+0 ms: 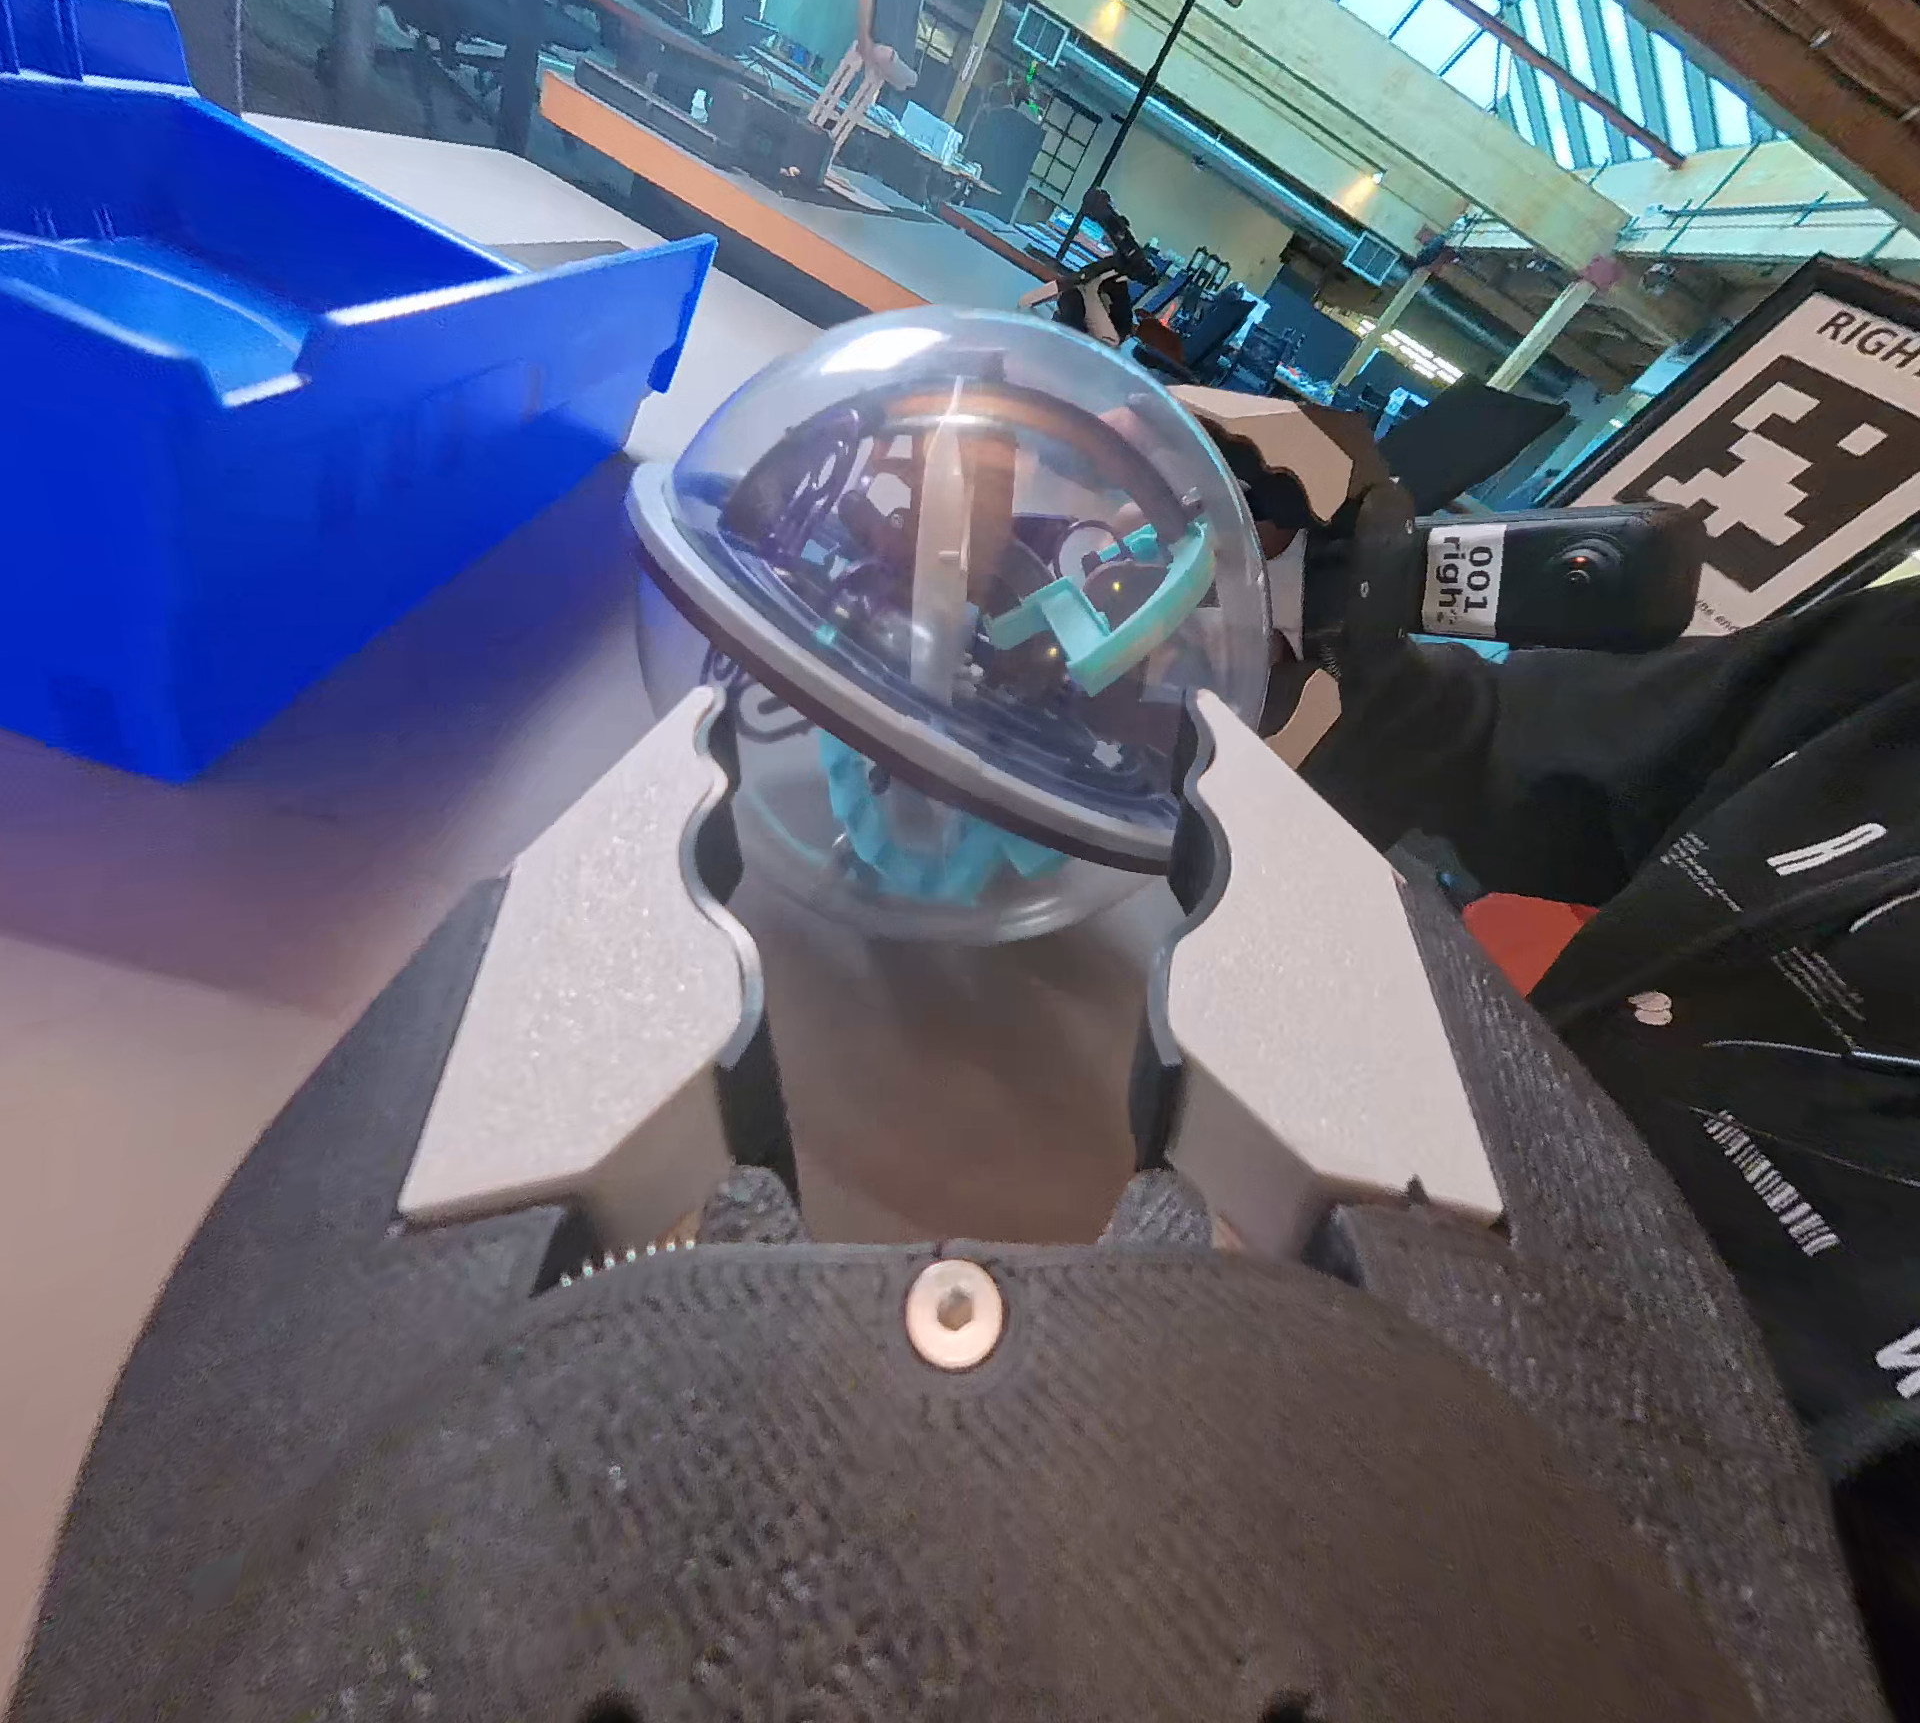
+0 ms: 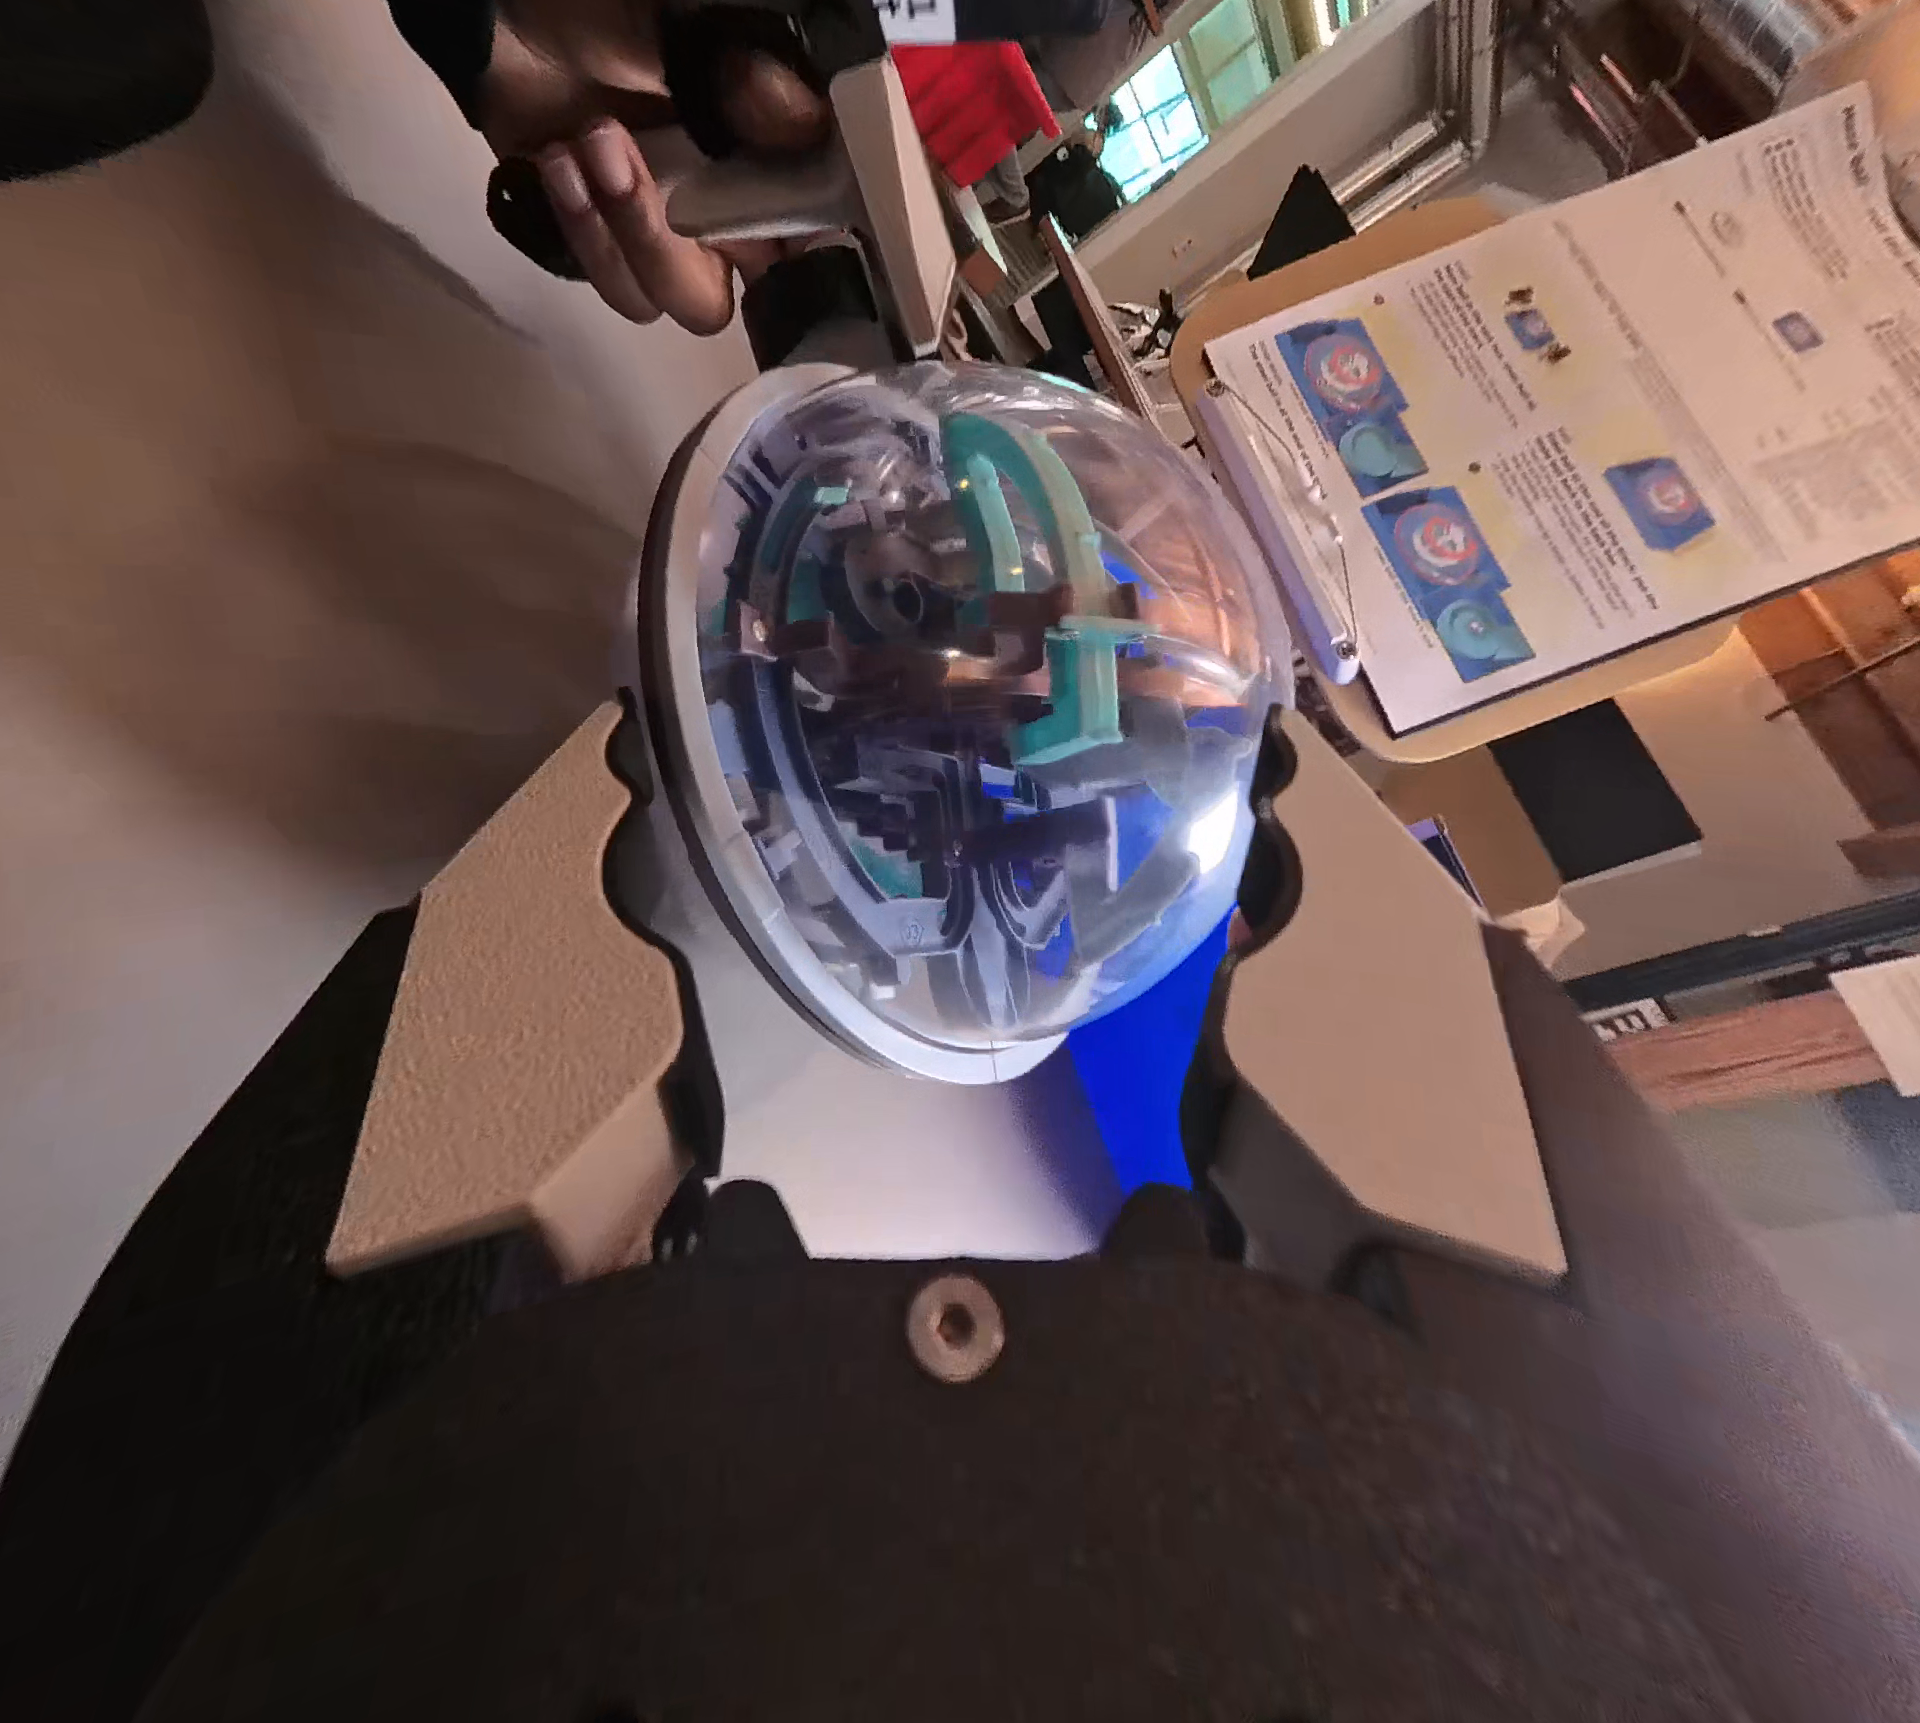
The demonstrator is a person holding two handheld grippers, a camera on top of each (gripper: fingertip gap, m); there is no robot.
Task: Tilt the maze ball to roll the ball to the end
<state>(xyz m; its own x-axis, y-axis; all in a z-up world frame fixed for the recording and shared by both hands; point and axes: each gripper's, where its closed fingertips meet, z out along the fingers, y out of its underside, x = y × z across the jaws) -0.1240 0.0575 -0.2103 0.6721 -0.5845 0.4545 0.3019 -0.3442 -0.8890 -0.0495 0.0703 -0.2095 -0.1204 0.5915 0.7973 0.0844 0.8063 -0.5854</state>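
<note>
Above the pale table (image 1: pixel 156 998), the clear maze ball (image 1: pixel 951 613) hangs tilted, its grey equator ring slanting down toward the right gripper (image 2: pixel 951 800). Both tongs are clamped on it: the left gripper (image 1: pixel 956 759) pinches the lower half and the right one bites from the opposite side. Just behind sits a blue bin (image 1: pixel 260 447), with an instruction sheet (image 2: pixel 1579 447) propped nearby.

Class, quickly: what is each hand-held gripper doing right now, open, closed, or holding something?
Left hand-held gripper: closed on the maze ball.
Right hand-held gripper: closed on the same maze ball, from the opposite side.
</note>
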